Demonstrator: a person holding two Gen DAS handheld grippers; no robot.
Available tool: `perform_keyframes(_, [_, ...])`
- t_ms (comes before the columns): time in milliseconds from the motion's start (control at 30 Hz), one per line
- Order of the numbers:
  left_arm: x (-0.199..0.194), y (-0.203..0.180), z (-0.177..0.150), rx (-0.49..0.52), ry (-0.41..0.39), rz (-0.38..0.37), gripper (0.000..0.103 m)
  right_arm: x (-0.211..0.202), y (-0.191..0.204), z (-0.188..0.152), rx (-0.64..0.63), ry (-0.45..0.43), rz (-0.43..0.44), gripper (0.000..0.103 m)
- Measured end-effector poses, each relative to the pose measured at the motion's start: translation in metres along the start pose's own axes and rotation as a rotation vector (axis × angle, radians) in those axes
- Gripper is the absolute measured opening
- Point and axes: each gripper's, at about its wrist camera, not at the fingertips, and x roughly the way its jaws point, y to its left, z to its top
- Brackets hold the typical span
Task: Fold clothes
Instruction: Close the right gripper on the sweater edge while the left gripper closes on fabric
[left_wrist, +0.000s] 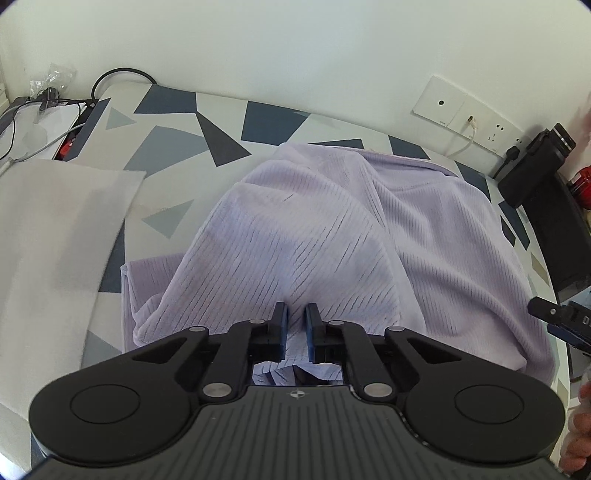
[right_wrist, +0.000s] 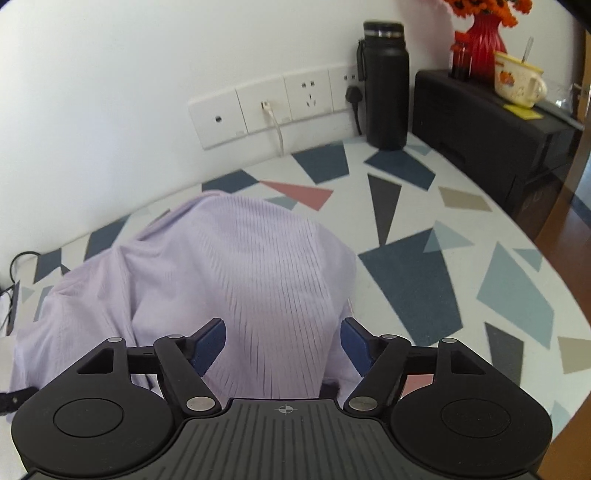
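Garment (left_wrist: 332, 229): one, lilac | left tongs (left_wrist: 296, 314): pinching its fabric | right tongs (right_wrist: 282, 332): wide apart, straddling fabric

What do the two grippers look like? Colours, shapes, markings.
Both match. The left gripper and right gripper have matte black bodies, a ribbed grey top plate with a small crosshair mark, two round black discs at the sides, black linkage arms with silver pivot pins, and blue-padded fingers. No cables or sleeves show.

Lilac ribbed garment (left_wrist: 332, 236), rumpled, draped in heap on patterned tabletop (left_wrist: 177, 122).
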Motion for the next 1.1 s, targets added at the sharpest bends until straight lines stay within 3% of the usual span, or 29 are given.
perform_keyframes(33, [0.002,0.0,0.0,-0.005,0.009,0.004,0.021,0.009,0.001,0.0,0.0,0.017,-0.003,0.067])
perform_keyframes(100, [0.006,-0.002,0.001,0.0,0.009,-0.001,0.049,0.026,0.004,-0.002,-0.001,0.052,-0.009,0.067])
perform_keyframes(167, [0.011,-0.008,0.001,0.036,-0.002,0.016,0.051,0.041,0.006,-0.005,-0.002,0.075,-0.016,0.066])
perform_keyframes(200, [0.014,-0.01,0.001,0.053,-0.009,0.022,0.051,0.043,0.008,-0.006,-0.006,0.077,-0.01,0.057])
perform_keyframes(233, [0.016,-0.012,0.001,0.07,-0.017,0.028,0.046,0.046,0.009,-0.007,-0.01,0.079,-0.004,0.042])
perform_keyframes(267, [0.016,-0.012,0.001,0.073,-0.028,0.025,0.025,0.047,0.011,-0.008,-0.014,0.079,0.002,0.034])
perform_keyframes(300, [0.015,-0.011,0.003,0.065,-0.035,0.021,0.013,0.044,0.013,-0.007,-0.018,0.065,0.01,0.024])
perform_keyframes(333, [0.011,-0.008,0.007,0.05,-0.045,0.01,0.011,0.04,0.014,-0.006,-0.022,0.05,0.017,0.014])
perform_keyframes(533, [-0.046,-0.007,0.043,0.073,-0.273,-0.031,0.006,-0.016,0.014,0.037,0.032,-0.164,0.105,0.009])
perform_keyframes(633, [-0.083,0.004,0.068,0.0,-0.373,-0.077,0.006,-0.056,0.013,0.065,0.066,-0.295,0.13,0.009])
perform_keyframes(767, [-0.132,0.015,0.075,-0.025,-0.515,-0.13,0.004,-0.115,0.003,0.085,0.115,-0.501,0.158,0.009])
perform_keyframes(833, [-0.145,0.018,0.072,-0.017,-0.547,-0.136,0.004,-0.137,-0.006,0.089,0.133,-0.565,0.168,0.009])
perform_keyframes(933, [-0.14,0.023,0.062,-0.011,-0.518,-0.109,0.005,-0.142,-0.016,0.085,0.116,-0.542,0.148,0.01])
perform_keyframes(1033, [-0.103,0.032,0.047,-0.036,-0.367,-0.074,0.005,-0.114,-0.02,0.07,0.081,-0.404,0.088,0.01])
perform_keyframes(1100, [-0.077,0.039,0.034,-0.063,-0.256,-0.069,0.005,-0.104,-0.019,0.059,0.073,-0.363,0.058,0.01])
